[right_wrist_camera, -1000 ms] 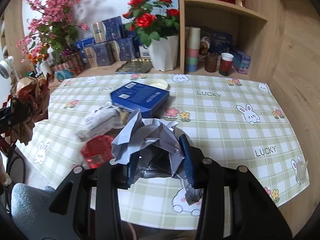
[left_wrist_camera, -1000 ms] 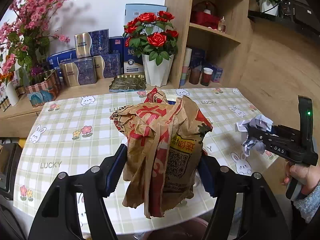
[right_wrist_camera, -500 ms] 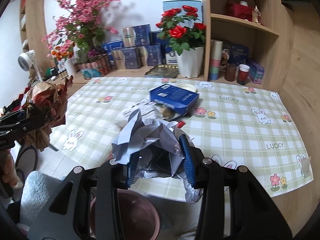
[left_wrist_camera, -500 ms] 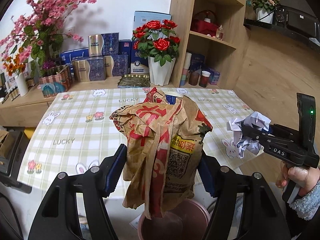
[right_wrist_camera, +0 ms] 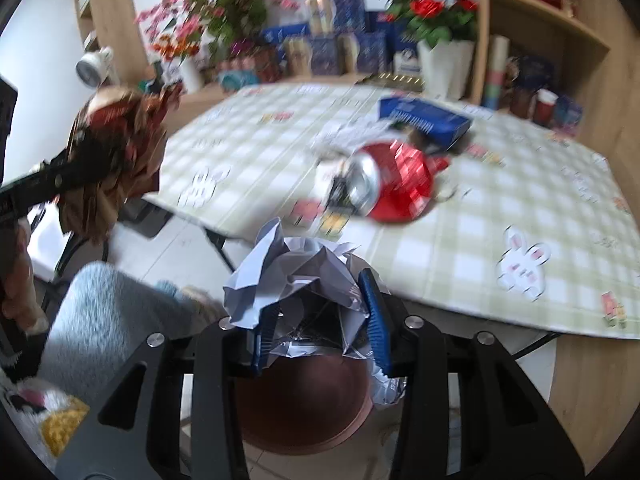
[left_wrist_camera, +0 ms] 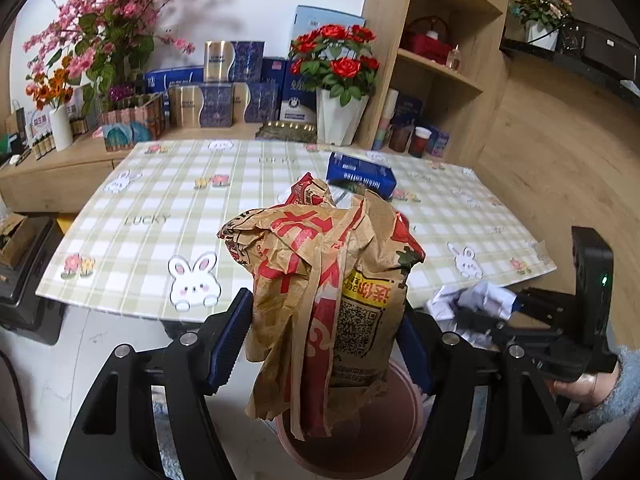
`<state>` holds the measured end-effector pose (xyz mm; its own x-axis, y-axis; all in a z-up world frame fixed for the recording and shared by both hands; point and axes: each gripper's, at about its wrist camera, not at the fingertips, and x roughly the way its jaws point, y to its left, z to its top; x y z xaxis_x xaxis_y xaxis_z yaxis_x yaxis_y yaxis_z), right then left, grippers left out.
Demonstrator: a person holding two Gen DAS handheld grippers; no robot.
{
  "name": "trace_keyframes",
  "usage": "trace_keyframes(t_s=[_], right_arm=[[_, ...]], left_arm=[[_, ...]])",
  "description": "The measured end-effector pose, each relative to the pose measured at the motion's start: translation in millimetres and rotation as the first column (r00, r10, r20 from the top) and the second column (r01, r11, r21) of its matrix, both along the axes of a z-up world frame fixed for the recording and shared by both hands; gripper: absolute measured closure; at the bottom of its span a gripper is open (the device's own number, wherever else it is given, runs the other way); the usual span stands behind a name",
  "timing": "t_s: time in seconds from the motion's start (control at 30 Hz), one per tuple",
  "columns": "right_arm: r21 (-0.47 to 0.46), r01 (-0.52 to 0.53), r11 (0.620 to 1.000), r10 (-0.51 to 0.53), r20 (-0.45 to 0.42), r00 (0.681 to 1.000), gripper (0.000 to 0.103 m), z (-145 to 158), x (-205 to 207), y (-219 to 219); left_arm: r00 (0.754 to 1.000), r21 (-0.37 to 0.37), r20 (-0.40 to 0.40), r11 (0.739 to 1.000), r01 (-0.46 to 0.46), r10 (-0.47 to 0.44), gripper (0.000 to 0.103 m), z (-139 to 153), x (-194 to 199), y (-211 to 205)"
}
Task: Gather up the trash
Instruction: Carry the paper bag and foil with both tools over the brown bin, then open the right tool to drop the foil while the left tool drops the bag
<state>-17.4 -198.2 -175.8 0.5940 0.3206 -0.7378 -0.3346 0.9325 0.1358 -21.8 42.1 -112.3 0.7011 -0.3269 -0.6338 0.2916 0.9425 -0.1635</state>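
Note:
My left gripper [left_wrist_camera: 324,340] is shut on a crumpled brown paper bag [left_wrist_camera: 324,280] with red print, held off the table's near edge above a brown round bin [left_wrist_camera: 356,440] on the floor. My right gripper [right_wrist_camera: 318,320] is shut on a crumpled white paper ball [right_wrist_camera: 296,272], also above the bin [right_wrist_camera: 300,408]. The right gripper and its paper ball [left_wrist_camera: 476,300] show at the right of the left wrist view. The paper bag [right_wrist_camera: 120,152] shows at the left of the right wrist view. A crushed red can [right_wrist_camera: 392,184] and a blue box [right_wrist_camera: 424,118] lie on the checked table [right_wrist_camera: 480,216].
The table [left_wrist_camera: 160,216] carries the blue box [left_wrist_camera: 360,174]. Behind it stand a white vase of red roses [left_wrist_camera: 340,120], gift boxes [left_wrist_camera: 224,92], pink flowers [left_wrist_camera: 112,32] and a wooden shelf unit [left_wrist_camera: 436,60]. The floor below is white on the left.
Both grippers have pulled back from over the table and lowered, so the bin now lies under each load. The right wrist view is blurred by motion.

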Motion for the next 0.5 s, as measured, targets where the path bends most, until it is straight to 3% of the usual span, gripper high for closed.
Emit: trace_keyframes(t_s=[0.27, 0.5], right_arm=[[0.000, -0.030, 1.000, 0.030, -0.153, 0.988, 0.061, -59.8, 5.4, 14.5], [0.007, -0.007, 1.000, 0.008, -0.237, 0.972, 0.058, -91.5, 10.6, 14.4]], left_arm=[[0.995, -0.013, -0.097, 1.000, -0.004, 0.002, 0.036, -45.3, -3.2, -0.3], [0.988, -0.014, -0.153, 1.000, -0.012, 0.010, 0.036, -67.3, 2.0, 0.0]])
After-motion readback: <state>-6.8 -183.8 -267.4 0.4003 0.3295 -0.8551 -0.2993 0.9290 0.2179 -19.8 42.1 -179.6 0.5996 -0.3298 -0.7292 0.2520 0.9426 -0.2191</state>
